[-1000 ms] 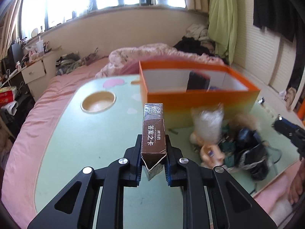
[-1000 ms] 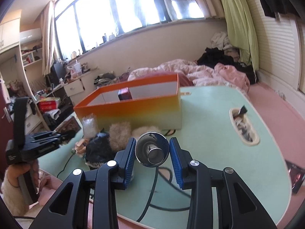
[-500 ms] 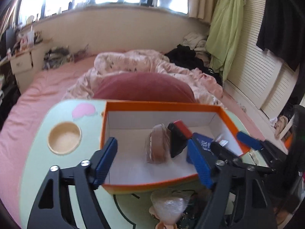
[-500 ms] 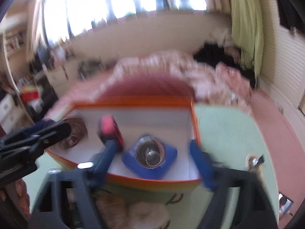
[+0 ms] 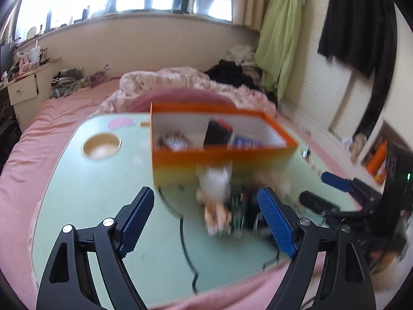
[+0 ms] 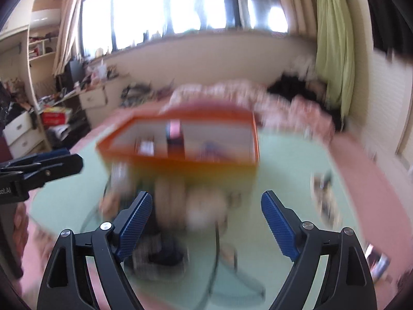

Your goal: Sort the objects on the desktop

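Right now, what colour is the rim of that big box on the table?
Orange; the box rim is clearest in the left wrist view, fading to yellow lower down its side.

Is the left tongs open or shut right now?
Open: the left tongs have blue pads spread wide with nothing between them, above the green table.

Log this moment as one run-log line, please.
left gripper: open, empty | right gripper: open, empty | orange box: holds sorted items | clutter pile: on green table, in front of box

Backlit windows [image 6: 180,7] glaring, heavy motion blur, fisheye-warped edges
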Motion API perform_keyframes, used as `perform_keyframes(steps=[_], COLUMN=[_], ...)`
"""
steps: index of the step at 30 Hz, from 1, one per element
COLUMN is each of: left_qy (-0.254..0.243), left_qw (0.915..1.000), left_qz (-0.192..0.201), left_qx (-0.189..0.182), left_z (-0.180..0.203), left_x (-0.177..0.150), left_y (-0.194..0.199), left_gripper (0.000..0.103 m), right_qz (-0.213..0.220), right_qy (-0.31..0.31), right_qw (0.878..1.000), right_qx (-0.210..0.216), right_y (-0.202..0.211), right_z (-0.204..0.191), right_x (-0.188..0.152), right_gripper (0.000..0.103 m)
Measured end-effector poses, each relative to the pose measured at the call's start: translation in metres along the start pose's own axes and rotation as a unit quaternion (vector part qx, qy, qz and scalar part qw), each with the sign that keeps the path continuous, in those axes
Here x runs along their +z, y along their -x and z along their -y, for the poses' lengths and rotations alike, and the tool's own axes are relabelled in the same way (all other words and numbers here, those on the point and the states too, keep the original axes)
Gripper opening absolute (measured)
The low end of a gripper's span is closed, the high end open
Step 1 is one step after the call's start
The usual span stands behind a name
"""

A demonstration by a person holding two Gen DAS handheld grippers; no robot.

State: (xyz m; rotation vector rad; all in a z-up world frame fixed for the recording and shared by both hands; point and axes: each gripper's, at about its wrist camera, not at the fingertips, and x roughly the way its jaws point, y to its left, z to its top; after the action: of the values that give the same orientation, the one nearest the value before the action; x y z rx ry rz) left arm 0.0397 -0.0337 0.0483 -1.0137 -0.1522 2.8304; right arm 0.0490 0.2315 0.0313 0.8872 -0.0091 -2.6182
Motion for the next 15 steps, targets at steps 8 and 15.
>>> perform_keyframes(steps=[8,15], left_qy=[-0.064,-0.064], left_qw=[0.9941,0.9948], left_qz=[-0.054,-0.06], left_qx=[0.069,0.052], left_z=[0.026,0.026], left_x=[-0.039,-0.033], left_y=[-0.043,-0.046], left_gripper=[0.093,0.103], right_qz=[-0.031,-0.028], right_qy=[0.036,0.037], right_qw=[0.998,0.998], right_qx=[-0.031,-0.03], right_y=[-0.025,-0.032], right_z=[-0.001,0.005], right_x=[-0.044,-0.054], right_gripper=[0.103,0.103])
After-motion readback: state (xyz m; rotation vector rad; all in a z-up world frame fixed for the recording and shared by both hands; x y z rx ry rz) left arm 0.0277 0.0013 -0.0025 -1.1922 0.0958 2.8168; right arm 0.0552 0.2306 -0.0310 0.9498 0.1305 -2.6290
